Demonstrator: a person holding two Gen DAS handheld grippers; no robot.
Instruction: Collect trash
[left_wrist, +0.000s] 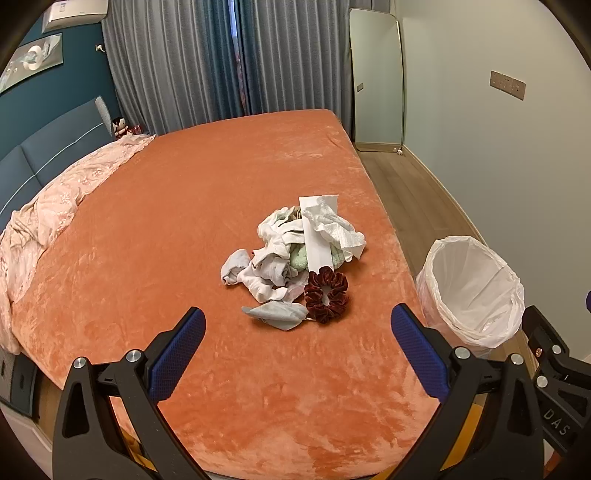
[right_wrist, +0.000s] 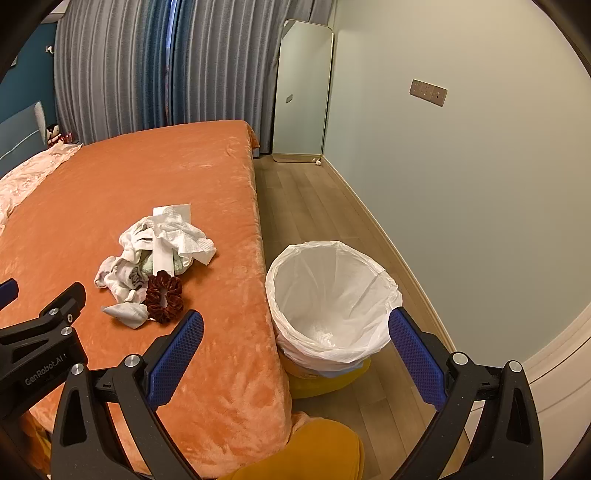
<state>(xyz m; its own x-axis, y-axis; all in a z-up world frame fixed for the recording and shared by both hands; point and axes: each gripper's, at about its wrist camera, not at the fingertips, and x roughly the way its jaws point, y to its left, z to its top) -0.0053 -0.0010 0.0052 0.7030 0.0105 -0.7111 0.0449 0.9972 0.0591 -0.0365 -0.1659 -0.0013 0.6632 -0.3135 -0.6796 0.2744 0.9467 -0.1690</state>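
Note:
A pile lies on the orange bed: crumpled white paper towel, a white paper strip, white and green socks, a dark red scrunchie and a grey crumpled piece. A bin lined with a white bag stands on the floor at the bed's right edge. My left gripper is open and empty, just short of the pile. My right gripper is open and empty, above the bin, with the pile to its left.
A pink quilt lies along the bed's left side by the blue headboard. A mirror leans against the far wall by grey curtains. Wooden floor runs between bed and right wall. A yellow garment shows at the bottom.

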